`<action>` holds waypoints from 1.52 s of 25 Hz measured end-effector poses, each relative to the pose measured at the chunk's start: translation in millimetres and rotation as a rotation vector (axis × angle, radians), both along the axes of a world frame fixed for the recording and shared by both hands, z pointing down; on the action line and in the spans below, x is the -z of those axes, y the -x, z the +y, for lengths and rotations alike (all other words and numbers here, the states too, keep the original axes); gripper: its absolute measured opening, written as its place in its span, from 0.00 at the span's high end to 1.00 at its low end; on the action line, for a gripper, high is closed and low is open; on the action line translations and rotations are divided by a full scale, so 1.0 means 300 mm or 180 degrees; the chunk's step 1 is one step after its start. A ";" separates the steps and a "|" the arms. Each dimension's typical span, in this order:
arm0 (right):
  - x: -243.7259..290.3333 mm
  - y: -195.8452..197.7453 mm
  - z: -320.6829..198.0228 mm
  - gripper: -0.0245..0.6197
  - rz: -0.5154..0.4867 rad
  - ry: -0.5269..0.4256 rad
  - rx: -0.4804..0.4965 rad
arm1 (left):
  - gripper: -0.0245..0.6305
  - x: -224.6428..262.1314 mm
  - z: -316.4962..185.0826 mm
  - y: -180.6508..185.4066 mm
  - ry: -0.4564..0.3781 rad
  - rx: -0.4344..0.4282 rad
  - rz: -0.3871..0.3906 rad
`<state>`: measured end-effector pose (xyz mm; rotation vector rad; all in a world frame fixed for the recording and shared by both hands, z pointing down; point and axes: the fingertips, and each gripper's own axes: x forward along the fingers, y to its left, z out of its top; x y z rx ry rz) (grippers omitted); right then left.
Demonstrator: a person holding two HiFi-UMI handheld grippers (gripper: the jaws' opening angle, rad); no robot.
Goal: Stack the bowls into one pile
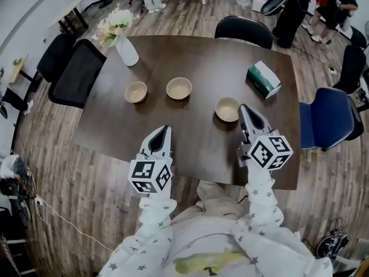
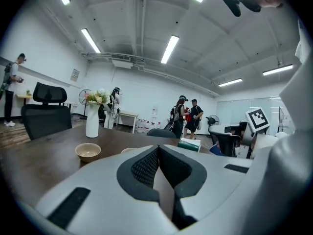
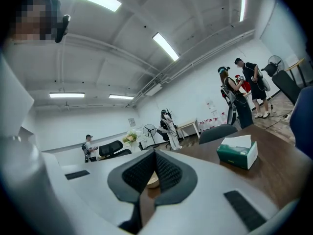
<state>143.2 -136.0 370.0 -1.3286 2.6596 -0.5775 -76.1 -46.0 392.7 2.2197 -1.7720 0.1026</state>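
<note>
Three beige bowls stand apart on the dark wooden table point(image 1: 202, 137): a left bowl point(image 1: 136, 92), a middle bowl point(image 1: 179, 88) and a right bowl point(image 1: 227, 109). My left gripper point(image 1: 165, 130) hovers over the table's near part, short of the left and middle bowls, shut and empty. My right gripper point(image 1: 243, 107) is shut with nothing in it, its tip just beside the right bowl's right rim. In the left gripper view the left bowl point(image 2: 88, 151) sits ahead to the left, and the middle bowl's rim point(image 2: 128, 151) peeks over the jaws. The right gripper view shows a bowl point(image 3: 152, 180) just behind the jaw tips.
A green and white tissue box point(image 1: 264, 79) lies at the table's far right. A white vase with flowers point(image 1: 126, 51) stands at the far left corner. Black chairs point(image 1: 78, 74) and a blue chair point(image 1: 326, 117) ring the table. People stand at the back point(image 1: 337, 4).
</note>
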 end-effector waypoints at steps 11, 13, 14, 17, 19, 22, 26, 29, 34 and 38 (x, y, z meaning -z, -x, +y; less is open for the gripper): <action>-0.087 -0.100 -0.205 0.93 -0.0008 0.0283 -0.0237 | 0.92 -0.078 -0.241 -0.123 0.0221 -0.0324 0.0056; -0.114 -0.106 -0.214 0.93 0.0006 0.0350 -0.0261 | 0.92 -0.111 -0.259 -0.150 0.0300 -0.0398 0.0086; -0.129 -0.111 -0.213 0.93 0.0015 0.0390 -0.0282 | 0.92 -0.127 -0.265 -0.163 0.0346 -0.0441 0.0099; -0.178 -0.126 -0.221 0.93 0.0034 0.0518 -0.0332 | 0.92 -0.170 -0.291 -0.200 0.0464 -0.0556 0.0129; -0.221 -0.126 -0.242 0.93 0.0038 0.0597 -0.0340 | 0.92 -0.202 -0.320 -0.217 0.0536 -0.0605 0.0156; -0.299 -0.137 -0.246 0.93 0.0112 0.0777 -0.0439 | 0.92 -0.252 -0.339 -0.248 0.0694 -0.0740 0.0214; -0.390 -0.167 -0.246 0.93 0.0286 0.0997 -0.0584 | 0.92 -0.306 -0.349 -0.287 0.0864 -0.0910 0.0220; -0.454 -0.164 -0.268 0.92 0.0168 0.1189 -0.0552 | 0.92 -0.348 -0.373 -0.310 0.0961 -0.0996 0.0216; -0.558 -0.143 -0.301 0.79 0.0247 0.1442 -0.0567 | 0.92 -0.415 -0.405 -0.323 0.1105 -0.1065 0.0208; -0.613 -0.123 -0.323 0.74 0.0227 0.1609 -0.0574 | 0.92 -0.455 -0.415 -0.319 0.1197 -0.1061 0.0222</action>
